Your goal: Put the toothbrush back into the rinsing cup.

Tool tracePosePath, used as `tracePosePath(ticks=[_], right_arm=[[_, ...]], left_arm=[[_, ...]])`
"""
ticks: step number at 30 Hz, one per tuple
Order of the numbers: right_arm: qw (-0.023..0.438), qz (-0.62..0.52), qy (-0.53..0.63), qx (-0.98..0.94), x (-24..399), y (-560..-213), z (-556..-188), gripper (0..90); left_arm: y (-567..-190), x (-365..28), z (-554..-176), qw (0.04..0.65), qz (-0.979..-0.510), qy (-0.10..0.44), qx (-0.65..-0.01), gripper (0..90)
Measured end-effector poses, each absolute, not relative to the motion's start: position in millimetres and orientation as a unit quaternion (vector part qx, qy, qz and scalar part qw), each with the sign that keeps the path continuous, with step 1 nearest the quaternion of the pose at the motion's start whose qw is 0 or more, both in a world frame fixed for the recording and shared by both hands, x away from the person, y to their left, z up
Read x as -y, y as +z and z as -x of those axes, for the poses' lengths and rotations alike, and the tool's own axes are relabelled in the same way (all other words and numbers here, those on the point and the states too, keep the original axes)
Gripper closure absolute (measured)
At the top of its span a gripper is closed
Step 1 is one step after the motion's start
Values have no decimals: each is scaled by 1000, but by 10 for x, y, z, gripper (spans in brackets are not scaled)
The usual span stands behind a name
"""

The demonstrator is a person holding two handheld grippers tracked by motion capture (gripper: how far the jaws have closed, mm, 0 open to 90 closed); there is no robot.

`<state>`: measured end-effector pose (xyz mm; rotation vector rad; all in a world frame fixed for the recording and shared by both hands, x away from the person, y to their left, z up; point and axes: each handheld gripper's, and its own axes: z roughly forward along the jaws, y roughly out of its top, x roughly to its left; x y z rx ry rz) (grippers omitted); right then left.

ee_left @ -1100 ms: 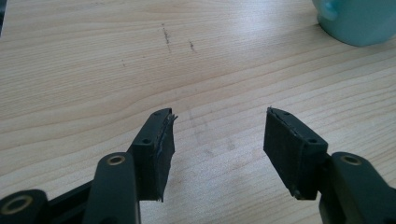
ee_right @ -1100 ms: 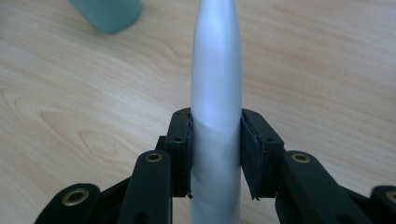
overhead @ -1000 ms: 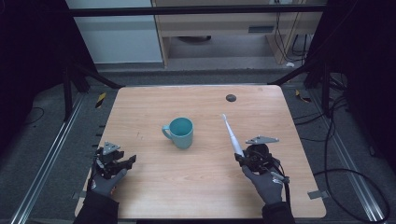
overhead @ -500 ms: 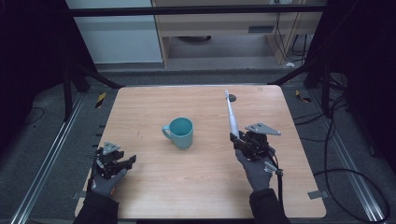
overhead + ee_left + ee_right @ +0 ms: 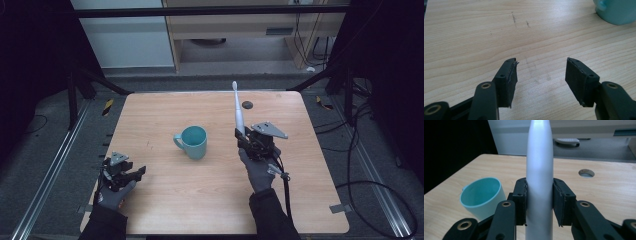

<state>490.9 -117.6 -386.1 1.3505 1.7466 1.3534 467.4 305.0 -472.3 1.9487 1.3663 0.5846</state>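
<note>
The right claw (image 5: 242, 136) clamps a white toothbrush (image 5: 238, 109), which points up and away from it. A teal mug (image 5: 192, 142) stands just left of that claw, nothing between them; a table hole (image 5: 247, 104) lies beyond. The left claw (image 5: 137, 171) rests wide and empty, well apart from the mug.

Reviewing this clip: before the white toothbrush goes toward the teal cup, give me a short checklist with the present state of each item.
1. Grip: right tongs shut on the toothbrush handle, pads pressing both sides: ok.
2. Toothbrush lifted off the table, head pointing up and away from the person: ok.
3. Cup upright, mouth open, apart from the toothbrush: ok.
4. Cup interior free of other things: ok as far as the high view and the right gripper view show.
5. Left tongs open, holding nothing, low over the table short of the cup: ok.
6. Which end would enter the cup first: cannot tell.
</note>
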Motion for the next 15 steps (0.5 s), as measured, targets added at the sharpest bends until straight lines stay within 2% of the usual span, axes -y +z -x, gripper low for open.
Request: tracePosePath(ticks=[7, 15], right_arm=[[285, -492, 519, -639, 992, -3811, -4995, 664], [280, -489, 540, -626, 695, -3795, -5136, 663]], left_arm=[[-4719, -3056, -4674, 338, -749, 224, -525, 418], [-4717, -3059, -4673, 341, -746, 225, -526, 419]])
